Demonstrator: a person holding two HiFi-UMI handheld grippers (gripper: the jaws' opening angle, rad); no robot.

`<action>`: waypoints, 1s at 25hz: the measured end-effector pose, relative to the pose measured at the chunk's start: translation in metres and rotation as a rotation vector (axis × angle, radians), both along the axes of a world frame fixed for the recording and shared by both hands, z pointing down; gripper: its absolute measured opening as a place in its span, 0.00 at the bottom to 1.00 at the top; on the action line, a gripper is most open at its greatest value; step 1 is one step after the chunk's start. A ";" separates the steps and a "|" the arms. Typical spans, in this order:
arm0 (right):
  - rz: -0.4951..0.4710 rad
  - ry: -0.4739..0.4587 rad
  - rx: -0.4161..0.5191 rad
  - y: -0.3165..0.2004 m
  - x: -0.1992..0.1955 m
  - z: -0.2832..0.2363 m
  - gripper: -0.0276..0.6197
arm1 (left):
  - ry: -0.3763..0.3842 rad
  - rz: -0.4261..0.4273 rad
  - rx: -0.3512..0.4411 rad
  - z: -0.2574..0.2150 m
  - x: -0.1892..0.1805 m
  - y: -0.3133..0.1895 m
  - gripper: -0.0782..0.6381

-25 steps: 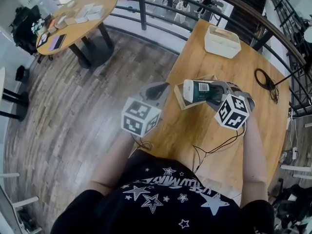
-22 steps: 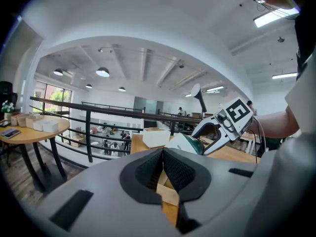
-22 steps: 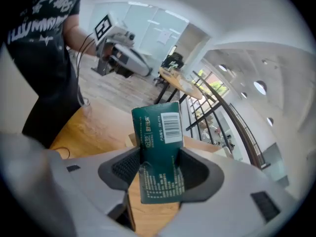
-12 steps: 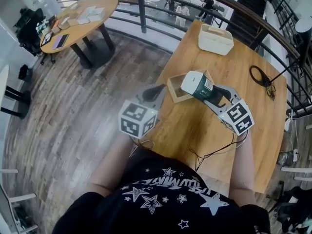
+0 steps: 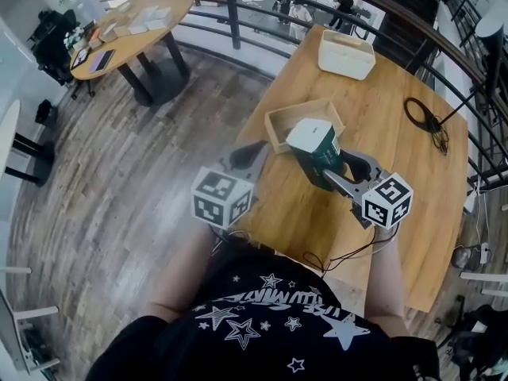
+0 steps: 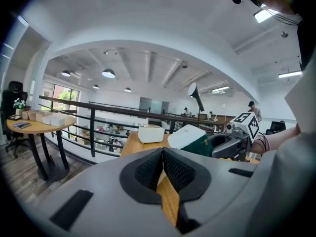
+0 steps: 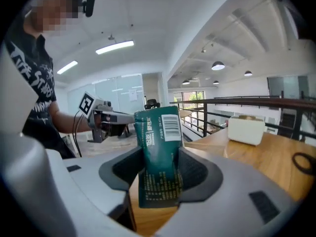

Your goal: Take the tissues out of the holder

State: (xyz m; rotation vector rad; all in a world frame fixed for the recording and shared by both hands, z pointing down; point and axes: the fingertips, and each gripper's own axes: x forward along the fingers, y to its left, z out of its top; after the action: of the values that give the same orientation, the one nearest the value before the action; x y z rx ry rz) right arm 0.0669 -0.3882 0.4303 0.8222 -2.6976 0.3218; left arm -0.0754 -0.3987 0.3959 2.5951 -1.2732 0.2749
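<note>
right gripper view: green tissue pack [image 7: 158, 162] bears a barcode [image 7: 171, 128].

Your rectangular wooden table [image 5: 397, 165] stretches away toward 1 o'clock. Grey-brown plank flooring [image 5: 119, 173] fills your 9 o'clock side. A curved black railing [image 5: 231, 2] sweeps across 12 o'clock. At 10 o'clock stands a round wooden table [image 5: 168, 8] on dark legs, with a black office chair [image 5: 51, 50] just beside it. Round ceiling lamps [image 6: 108, 73] and tube lights [image 6: 290, 74] glow overhead. Windows [image 6: 61, 90] brighten the far wall.
</note>
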 end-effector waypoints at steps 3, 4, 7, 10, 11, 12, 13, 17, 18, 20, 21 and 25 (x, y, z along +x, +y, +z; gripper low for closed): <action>0.035 -0.165 -0.054 0.014 0.005 -0.003 0.41 | -0.006 0.010 0.003 0.000 0.006 0.009 0.13; 0.047 -0.230 -0.073 0.018 0.005 -0.005 0.41 | -0.007 0.015 0.005 -0.001 0.006 0.010 0.13; 0.079 -0.425 -0.121 0.028 -0.001 -0.013 0.41 | -0.004 0.033 0.013 -0.005 0.001 0.014 0.13; 0.111 -0.559 -0.139 0.042 -0.011 -0.022 0.41 | -0.001 0.050 0.017 -0.006 -0.010 0.024 0.13; 0.124 -0.590 -0.141 0.048 -0.013 -0.024 0.41 | -0.002 0.057 0.015 -0.005 -0.013 0.031 0.13; 0.138 -0.614 -0.142 0.054 -0.016 -0.026 0.41 | -0.003 0.065 0.011 -0.005 -0.017 0.037 0.13; 0.152 -0.631 -0.143 0.060 -0.019 -0.027 0.41 | -0.003 0.074 0.006 -0.004 -0.021 0.044 0.13; 0.200 -0.672 -0.150 0.089 -0.035 -0.030 0.41 | -0.002 0.111 -0.008 -0.004 -0.040 0.069 0.13; 0.212 -0.686 -0.152 0.095 -0.039 -0.031 0.41 | 0.000 0.115 -0.007 -0.005 -0.045 0.074 0.13; 0.234 -0.725 -0.160 0.110 -0.046 -0.032 0.41 | 0.006 0.125 -0.004 -0.007 -0.055 0.086 0.13; 0.245 -0.750 -0.167 0.118 -0.051 -0.033 0.41 | 0.010 0.130 -0.004 -0.008 -0.059 0.093 0.13; 0.278 -0.846 -0.206 0.150 -0.069 -0.036 0.41 | 0.027 0.165 -0.008 -0.009 -0.073 0.120 0.13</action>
State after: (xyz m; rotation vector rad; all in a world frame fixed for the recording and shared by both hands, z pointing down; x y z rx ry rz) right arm -0.0019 -0.2387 0.3946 1.1996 -3.1806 1.2314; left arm -0.1481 -0.2788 0.3866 2.6919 -1.0480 0.2729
